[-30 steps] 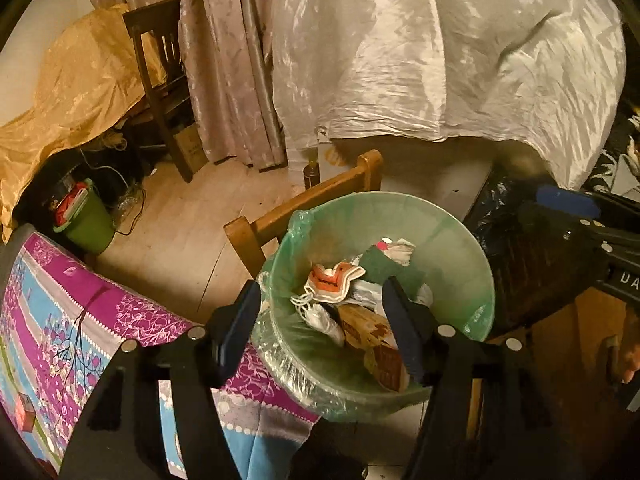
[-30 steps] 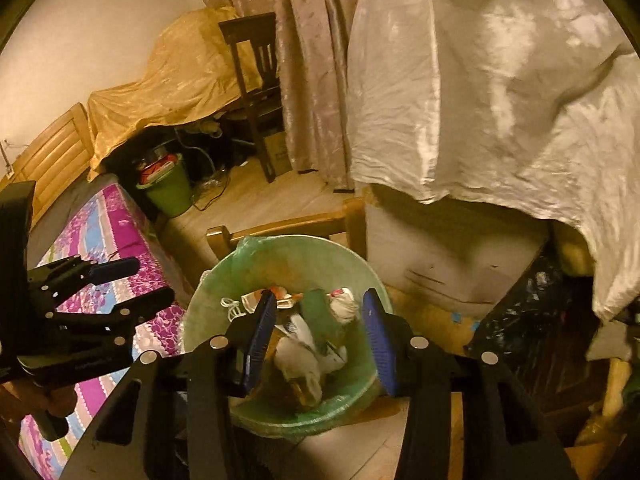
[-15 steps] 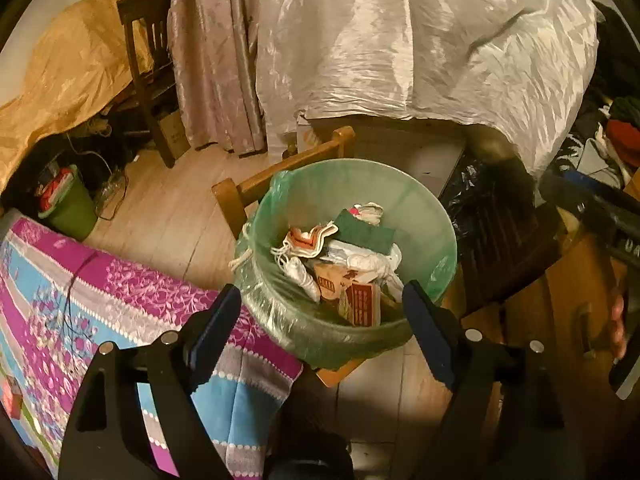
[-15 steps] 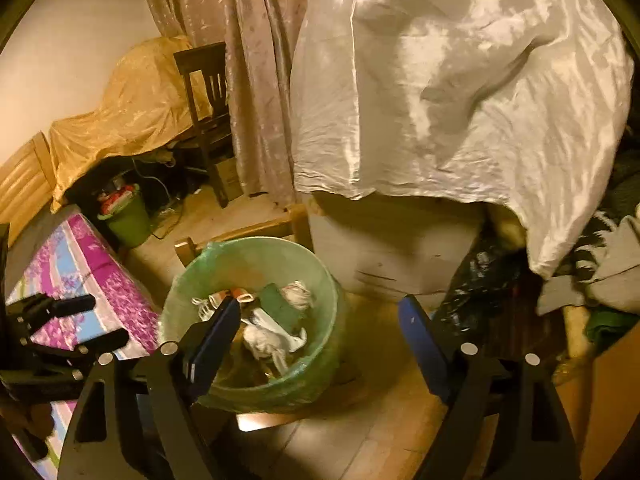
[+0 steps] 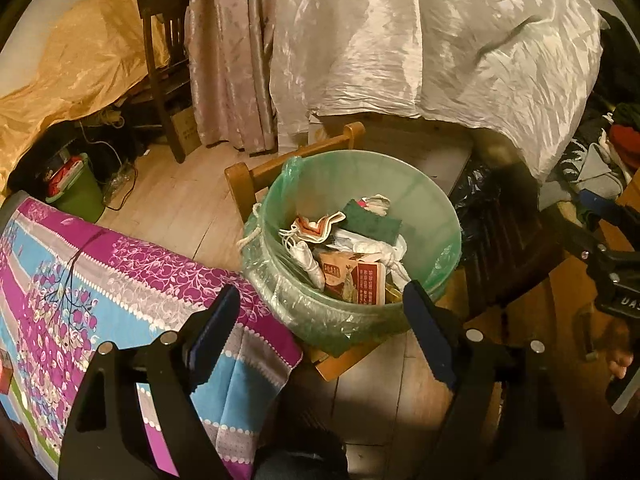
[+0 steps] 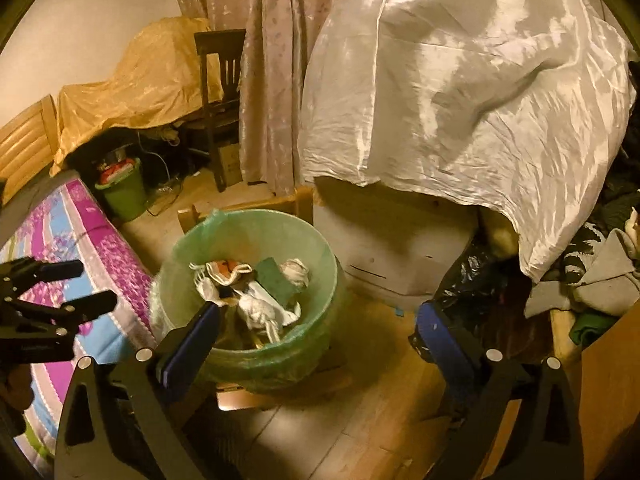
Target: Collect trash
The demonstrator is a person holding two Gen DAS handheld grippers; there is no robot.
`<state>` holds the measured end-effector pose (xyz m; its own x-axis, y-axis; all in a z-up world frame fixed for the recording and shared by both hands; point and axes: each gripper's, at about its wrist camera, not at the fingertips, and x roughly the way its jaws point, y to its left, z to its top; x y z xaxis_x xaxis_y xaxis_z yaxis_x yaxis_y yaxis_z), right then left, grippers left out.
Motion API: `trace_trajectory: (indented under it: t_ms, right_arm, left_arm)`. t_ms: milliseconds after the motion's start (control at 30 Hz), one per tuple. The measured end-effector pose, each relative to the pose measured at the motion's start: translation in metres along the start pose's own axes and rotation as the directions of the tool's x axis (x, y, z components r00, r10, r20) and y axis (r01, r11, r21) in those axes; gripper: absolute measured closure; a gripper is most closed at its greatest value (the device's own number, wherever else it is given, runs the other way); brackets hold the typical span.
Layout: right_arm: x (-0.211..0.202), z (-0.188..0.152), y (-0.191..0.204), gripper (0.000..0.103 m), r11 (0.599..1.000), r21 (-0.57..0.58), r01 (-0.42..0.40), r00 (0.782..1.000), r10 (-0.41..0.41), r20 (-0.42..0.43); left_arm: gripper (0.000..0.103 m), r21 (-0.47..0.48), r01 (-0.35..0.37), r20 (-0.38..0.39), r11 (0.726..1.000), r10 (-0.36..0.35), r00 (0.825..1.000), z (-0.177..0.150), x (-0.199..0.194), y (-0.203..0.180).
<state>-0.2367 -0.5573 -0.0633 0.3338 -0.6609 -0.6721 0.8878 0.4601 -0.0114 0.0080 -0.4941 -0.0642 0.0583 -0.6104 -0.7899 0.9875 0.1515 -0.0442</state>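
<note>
A bin with a green liner (image 5: 436,204) stands on a wooden chair, filled with trash (image 5: 352,256): white rags, a red printed carton, a dark green pad. My left gripper (image 5: 320,322) hovers at the bin's near rim, open and empty. In the right wrist view the bin (image 6: 248,360) sits left of centre. The right gripper (image 6: 318,316) is beside it, its jaws opening with nothing between them and the left finger (image 6: 200,328) over the near rim. Each view shows the other gripper at its edge: the right one (image 5: 608,240) and the left one (image 6: 60,288).
A bed with a purple and blue cover (image 5: 100,292) lies left of the bin. A white sheet (image 6: 460,100) drapes furniture behind it, with a black bag (image 6: 480,280) and clothes (image 6: 604,280) to the right. A small green bin (image 6: 124,192) and a dark chair (image 5: 164,60) stand far left.
Both grippers have drawn back from above the bin and spread their jaws wider. The bin has slid left in the right wrist view. The trash stays in the bin.
</note>
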Motion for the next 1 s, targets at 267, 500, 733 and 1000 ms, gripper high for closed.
trace_trajectory:
  t_ms: [267,500,733,1000]
  right_arm:
    - [0.008,-0.008,0.0,0.005,1.0,0.002,-0.003,1.0,0.003,-0.02]
    - [0.01,-0.007,-0.006,0.005,1.0,0.029,-0.01,1.0,0.01,-0.014]
    - [0.008,-0.006,-0.008,0.005,0.999,0.041,-0.013,1.0,0.013,-0.002]
    - [0.007,-0.005,-0.012,0.005,0.998,0.061,-0.02,1.0,0.019,0.006]
  left_arm:
    - [0.023,0.013,-0.004,-0.006,1.0,0.004,1.0,-0.001,0.001,-0.004]
    - [0.023,0.026,-0.012,0.041,1.0,0.011,0.999,-0.005,-0.002,-0.006]
    - [0.023,0.035,-0.035,0.063,0.999,0.032,0.997,-0.006,-0.005,-0.009]
    - [0.023,0.014,-0.035,0.014,0.999,0.035,0.999,-0.005,-0.003,-0.007]
